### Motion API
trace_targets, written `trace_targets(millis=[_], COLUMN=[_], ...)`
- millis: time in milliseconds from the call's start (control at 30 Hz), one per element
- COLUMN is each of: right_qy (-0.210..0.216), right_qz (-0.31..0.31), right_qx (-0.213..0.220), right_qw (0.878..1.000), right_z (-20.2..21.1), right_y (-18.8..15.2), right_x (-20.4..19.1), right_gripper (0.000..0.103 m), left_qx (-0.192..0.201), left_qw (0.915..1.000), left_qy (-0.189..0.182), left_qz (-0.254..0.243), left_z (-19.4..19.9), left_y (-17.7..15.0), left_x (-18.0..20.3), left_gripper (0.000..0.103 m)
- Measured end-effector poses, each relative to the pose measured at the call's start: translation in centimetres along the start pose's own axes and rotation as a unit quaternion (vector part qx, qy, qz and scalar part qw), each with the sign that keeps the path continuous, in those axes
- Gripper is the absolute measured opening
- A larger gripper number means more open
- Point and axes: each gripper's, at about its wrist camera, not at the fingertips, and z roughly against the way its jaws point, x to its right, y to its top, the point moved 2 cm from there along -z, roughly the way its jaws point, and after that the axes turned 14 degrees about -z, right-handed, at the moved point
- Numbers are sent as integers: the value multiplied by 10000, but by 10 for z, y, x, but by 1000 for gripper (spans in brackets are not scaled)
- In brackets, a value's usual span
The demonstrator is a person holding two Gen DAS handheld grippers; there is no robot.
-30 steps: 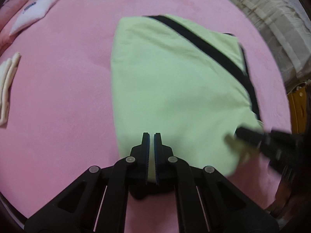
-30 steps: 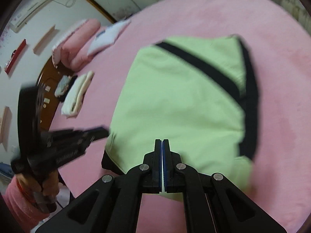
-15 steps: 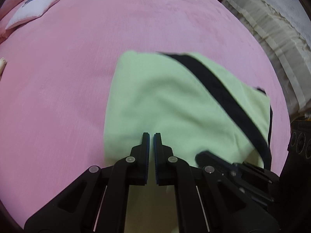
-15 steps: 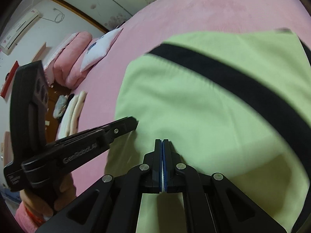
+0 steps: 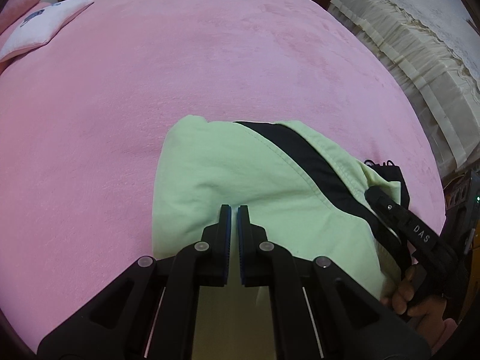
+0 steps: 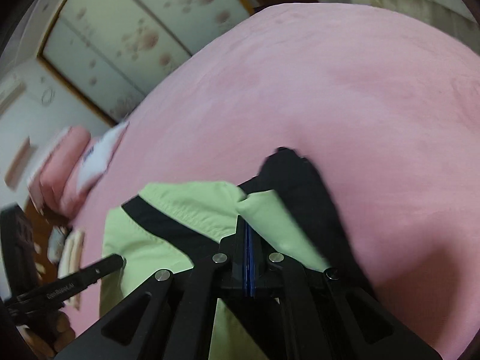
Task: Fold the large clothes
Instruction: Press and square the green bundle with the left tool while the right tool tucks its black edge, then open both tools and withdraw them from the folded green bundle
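Now, from my left wrist camera, I see the left gripper (image 5: 233, 210) with its 2 fingers almost together, just a thin gap between the blue pads. The fingertips sit over the green garment (image 5: 228, 186), but I cannot tell if any cloth is pinched between them. The garment lies bunched on the pink bed (image 5: 180, 69), near the close edge, with a black stripe (image 5: 303, 153) running across it. The right gripper (image 5: 399, 216) reaches in from the right side and its tip touches the garment's far right corner. A white pillow (image 5: 42, 27) rests far off at the top left of the bed. From my right wrist camera, the right gripper (image 6: 246, 225) is shut tight on a fold of the green garment (image 6: 186, 201), and the cloth rises up to the fingertips. A black part (image 6: 297, 180) of the garment sits just behind that fold. The left gripper (image 6: 99, 270) pokes in from the left and touches the garment's left edge. A pink cushion (image 6: 66, 162) and the white pillow (image 6: 102, 153) look blurry at the far left.
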Motion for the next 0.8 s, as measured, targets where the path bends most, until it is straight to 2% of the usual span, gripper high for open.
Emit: trace_targets(millis=[67, 100, 333, 433, 500, 533, 600, 700, 800], right_qy=[-97, -273, -991, -1136, -1136, -1185, -1370, -1350, -1442], right_qz=[43, 209, 656, 846, 962, 1046, 1129, 1001, 799], right_qx=[25, 56, -96, -189, -189, -152, -203, -449, -665], right_qw=[9999, 9994, 9929, 9897, 9887, 9873, 9839, 9847, 9841], right_z=[1, 1, 46, 54, 68, 77, 92, 110, 127], right_y=[1, 1, -5, -22, -33, -40, -54, -79, -107], right_x=[-1, -7, -16, -23, -24, -25, -19, -12, -2], right_gripper=[0, 0, 2, 15, 32, 36, 54, 56, 56], left_qx=[-48, -103, -486, -645, -671, -660, -645, -626, -594], left_qw=[10000, 9999, 9979, 9958, 9956, 9957, 9958, 9959, 9962], left_qy=[34, 51, 125, 171, 203, 255, 333, 427, 503], left_qz=[16, 51, 408, 634, 625, 600, 552, 494, 394], left_z=[1, 1, 16, 28, 35, 41, 53, 70, 88], left_y=[0, 0, -17, -39, -53, -63, -79, -99, -121], left_x=[1, 0, 6, 14, 23, 29, 40, 54, 68], left_gripper=[2, 2, 3, 4, 5, 5, 5, 6, 19])
